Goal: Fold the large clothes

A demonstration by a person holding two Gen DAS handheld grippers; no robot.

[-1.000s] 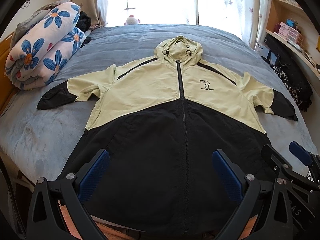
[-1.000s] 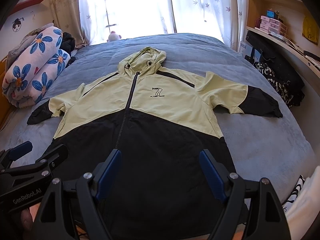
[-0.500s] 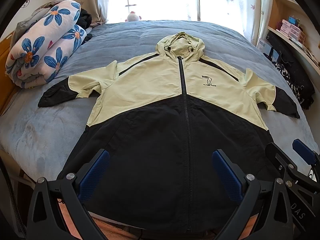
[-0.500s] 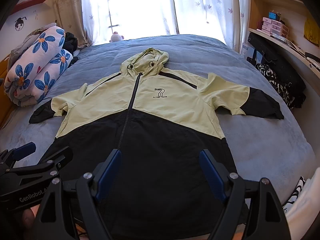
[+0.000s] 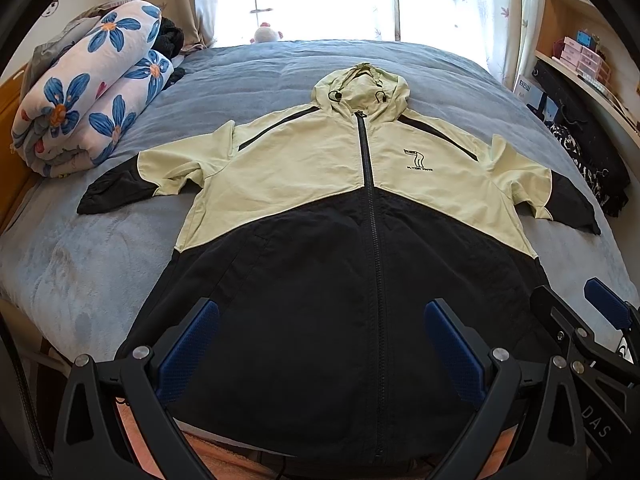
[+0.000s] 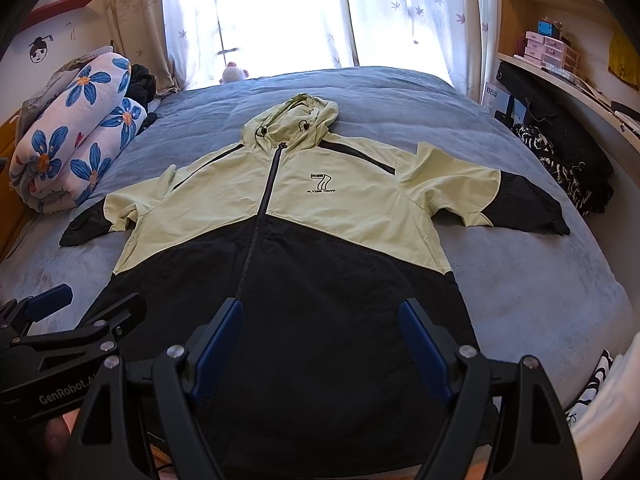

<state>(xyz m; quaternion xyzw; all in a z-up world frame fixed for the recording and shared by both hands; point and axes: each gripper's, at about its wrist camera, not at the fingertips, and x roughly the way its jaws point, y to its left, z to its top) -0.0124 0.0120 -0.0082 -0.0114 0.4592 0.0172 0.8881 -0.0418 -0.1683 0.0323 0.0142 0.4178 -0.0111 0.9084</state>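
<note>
A hooded zip jacket [image 5: 320, 208], pale green on top and black below, lies flat and face up on the bed [image 5: 100, 264], sleeves spread, hood toward the window. It also shows in the right wrist view [image 6: 320, 240]. My left gripper [image 5: 320, 332] is open and empty above the black hem, left of the zip's lower end. My right gripper [image 6: 320, 332] is open and empty above the hem, right of the zip. The right gripper shows at the right edge of the left wrist view [image 5: 576, 320], and the left gripper at the left edge of the right wrist view [image 6: 80, 312].
A rolled floral quilt [image 5: 88, 96] lies at the bed's far left. A small plush toy [image 5: 266, 34] sits by the window. Dark bags and clothes [image 6: 560, 152] hang below a shelf along the right side. The grey-blue bedspread surrounds the jacket.
Both grippers have moved slightly forward and tilted, so the jacket sits a little lower and closer in both views. Both jaws stay open. The jacket has not moved.
</note>
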